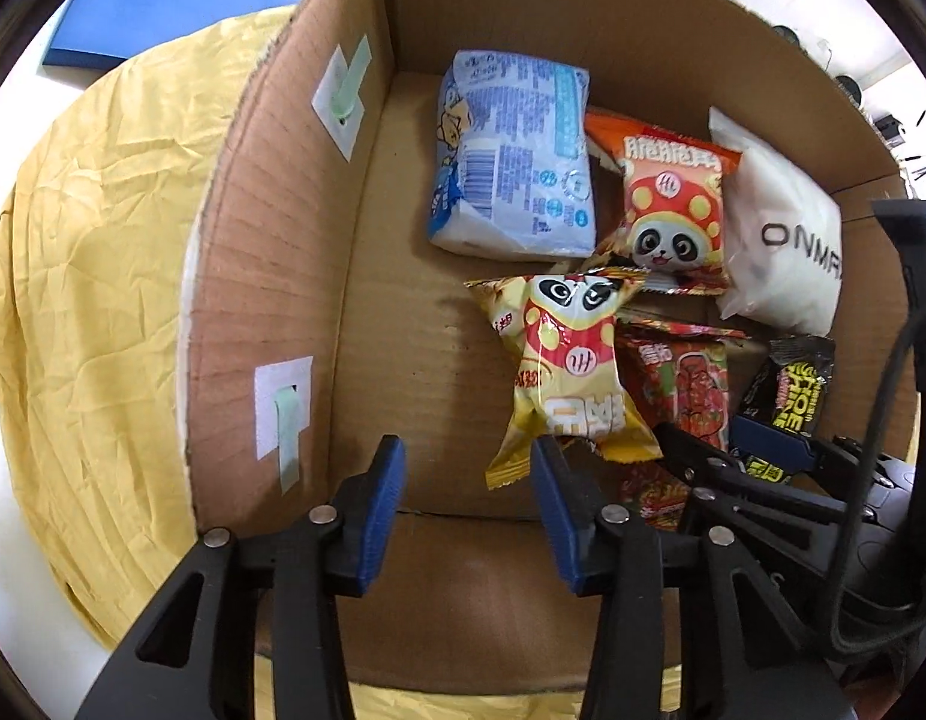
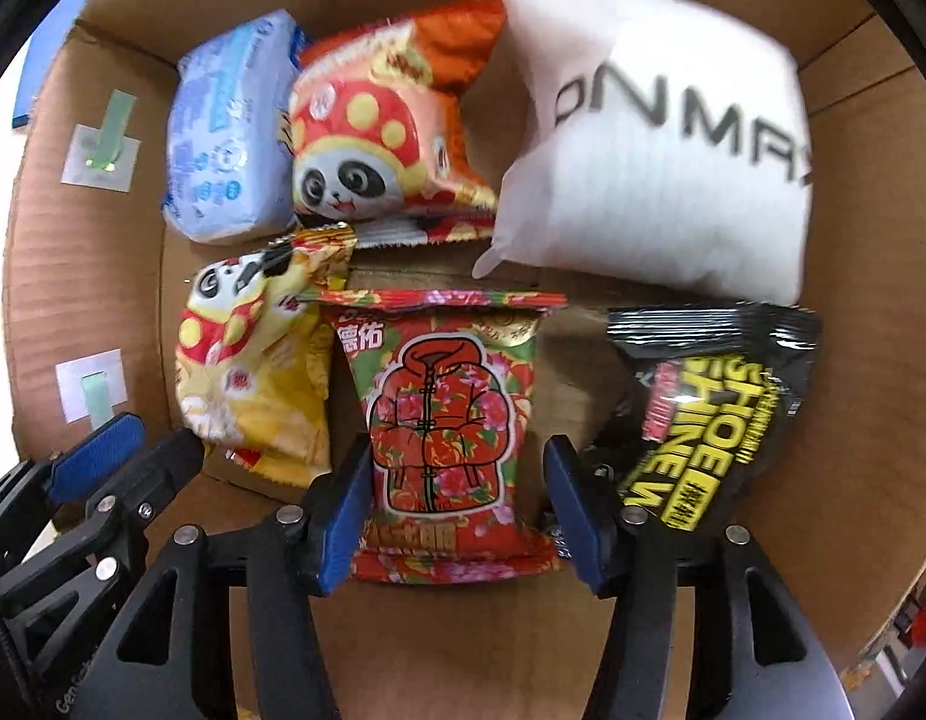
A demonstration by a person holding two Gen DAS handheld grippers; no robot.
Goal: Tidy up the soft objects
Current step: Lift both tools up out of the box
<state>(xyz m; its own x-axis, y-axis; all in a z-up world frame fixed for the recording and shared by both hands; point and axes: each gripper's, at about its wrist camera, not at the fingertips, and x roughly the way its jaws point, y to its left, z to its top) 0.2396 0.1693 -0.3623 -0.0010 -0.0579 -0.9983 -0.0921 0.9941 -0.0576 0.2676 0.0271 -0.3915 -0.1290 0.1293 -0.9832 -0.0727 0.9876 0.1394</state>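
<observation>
A cardboard box [image 1: 403, 360] holds several soft packs. In the left wrist view: a blue tissue pack [image 1: 514, 162], an orange panda snack bag [image 1: 673, 216], a white pillow pack [image 1: 787, 240], a yellow panda snack bag [image 1: 565, 372], a red jacket-print bag [image 1: 691, 390] and a black shoe-shine pack [image 1: 793, 390]. My left gripper [image 1: 469, 480] is open and empty, just left of the yellow bag's bottom corner. My right gripper [image 2: 457, 498] is open, its fingers either side of the red jacket-print bag [image 2: 445, 414], not closed on it. The black pack [image 2: 715, 414] lies to its right.
The box [image 2: 85, 276] has tall walls with white and green tape tabs [image 1: 283, 414] on the left wall. Yellow cloth [image 1: 97, 252] covers the surface left of the box. Bare box floor lies left of the yellow bag. The right gripper shows in the left wrist view [image 1: 757, 456].
</observation>
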